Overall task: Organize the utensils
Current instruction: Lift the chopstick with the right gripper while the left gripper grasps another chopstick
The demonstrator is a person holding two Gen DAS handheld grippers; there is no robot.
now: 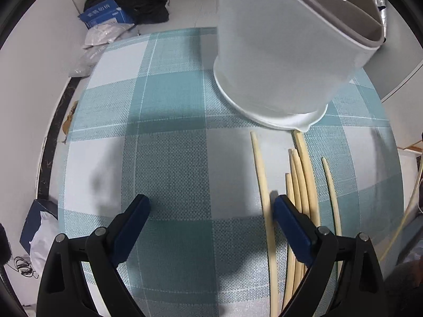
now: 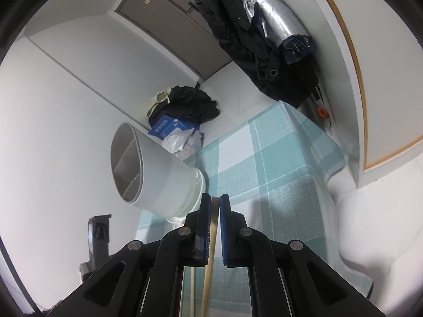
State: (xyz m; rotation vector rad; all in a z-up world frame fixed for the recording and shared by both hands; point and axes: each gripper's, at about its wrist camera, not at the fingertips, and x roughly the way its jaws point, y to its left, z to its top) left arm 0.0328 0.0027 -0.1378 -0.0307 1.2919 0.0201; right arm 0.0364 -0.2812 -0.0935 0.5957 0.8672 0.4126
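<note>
Several pale wooden chopsticks (image 1: 301, 179) lie side by side on the teal checked tablecloth (image 1: 171, 158), their tips toward a white utensil holder (image 1: 277, 52) with grey divided compartments. My left gripper (image 1: 211, 202) hangs open over the cloth, pointing steeply down. Its right finger (image 1: 288, 224) is above the chopsticks, and one chopstick (image 1: 260, 174) lies just inside it. In the right wrist view my right gripper (image 2: 214, 198) is shut on one chopstick (image 2: 208, 277), which runs back between the pads. The holder (image 2: 158, 174) stands ahead and to the left of it.
A black bundle of clothes (image 1: 137, 0), a blue box (image 1: 105, 15) and plastic bags (image 1: 103, 34) lie beyond the cloth's far left corner. A dark jacket (image 2: 251, 39) hangs at the back right. A black device (image 2: 99, 237) stands left of the holder. The tablecloth's edge drops off on the right (image 2: 335, 174).
</note>
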